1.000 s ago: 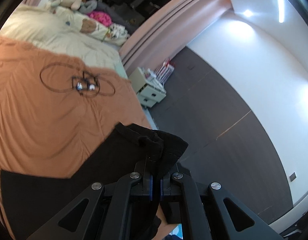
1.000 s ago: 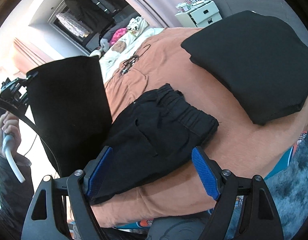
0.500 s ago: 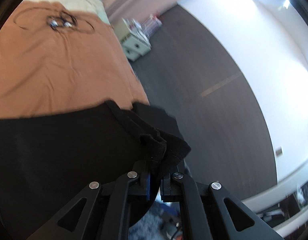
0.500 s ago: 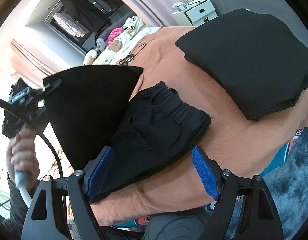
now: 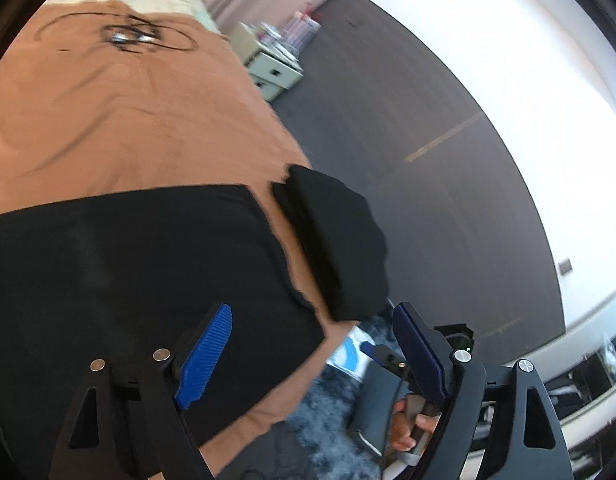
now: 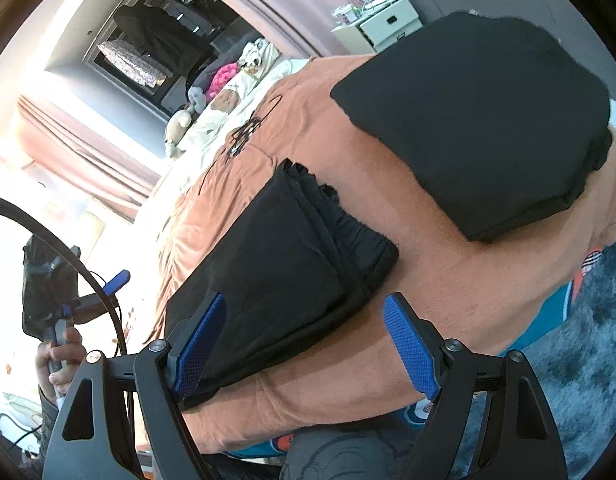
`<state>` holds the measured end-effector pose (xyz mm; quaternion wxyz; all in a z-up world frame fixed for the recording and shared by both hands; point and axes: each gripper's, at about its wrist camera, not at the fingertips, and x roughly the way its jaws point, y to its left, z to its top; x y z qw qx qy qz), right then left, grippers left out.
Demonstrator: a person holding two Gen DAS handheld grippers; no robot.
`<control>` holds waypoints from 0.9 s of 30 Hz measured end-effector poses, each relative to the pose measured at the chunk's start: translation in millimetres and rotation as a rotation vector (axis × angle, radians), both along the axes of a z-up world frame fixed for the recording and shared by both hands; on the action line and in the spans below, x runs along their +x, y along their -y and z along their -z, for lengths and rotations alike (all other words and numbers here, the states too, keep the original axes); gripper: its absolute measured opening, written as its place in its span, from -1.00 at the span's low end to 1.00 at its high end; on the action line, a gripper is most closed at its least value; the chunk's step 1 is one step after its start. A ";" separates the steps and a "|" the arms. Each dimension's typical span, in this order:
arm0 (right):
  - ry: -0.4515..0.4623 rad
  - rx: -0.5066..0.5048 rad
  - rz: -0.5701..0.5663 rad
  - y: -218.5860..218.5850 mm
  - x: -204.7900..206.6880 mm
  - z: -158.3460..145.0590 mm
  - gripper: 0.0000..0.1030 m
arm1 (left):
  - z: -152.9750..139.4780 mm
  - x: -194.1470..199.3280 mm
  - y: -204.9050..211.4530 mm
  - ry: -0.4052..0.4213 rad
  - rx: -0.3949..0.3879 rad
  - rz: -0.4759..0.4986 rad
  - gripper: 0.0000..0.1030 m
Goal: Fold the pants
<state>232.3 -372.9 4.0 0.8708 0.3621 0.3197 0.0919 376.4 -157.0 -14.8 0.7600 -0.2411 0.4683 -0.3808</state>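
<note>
On the bed [image 6: 448,280], covered in a rust-orange blanket, the black pants [image 6: 275,264] lie folded into a thick rectangle directly ahead of the right hand-held gripper [image 6: 303,344], their long axis running from its left pad away toward the waistband end at upper right. The right hand-held gripper hangs released, its blue pads spread, the left pad over the near corner of the cloth and the right pad over bare blanket. The left hand-held gripper [image 5: 316,356] has just been opening; its pads stand apart with nothing pressed between them, the pants [image 5: 147,280] spreading ahead and to its left. A second folded black garment [image 6: 484,120] lies well apart, beyond the waistband. Judged from this, the right hand is nearer the waistband end for a further fold.
</note>
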 end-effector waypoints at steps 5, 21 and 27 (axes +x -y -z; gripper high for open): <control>-0.040 0.042 -0.003 3.1 12.4 12.4 0.56 | 6.4 1.1 -47.2 0.008 0.044 -0.096 0.63; -0.085 0.154 -0.019 17.2 44.2 34.3 -0.15 | 59.5 -23.9 -200.1 -0.072 0.141 -0.379 0.63; -0.084 0.041 -0.003 20.9 49.7 16.0 -0.78 | 78.5 -35.4 -233.5 -0.113 0.153 -0.451 0.62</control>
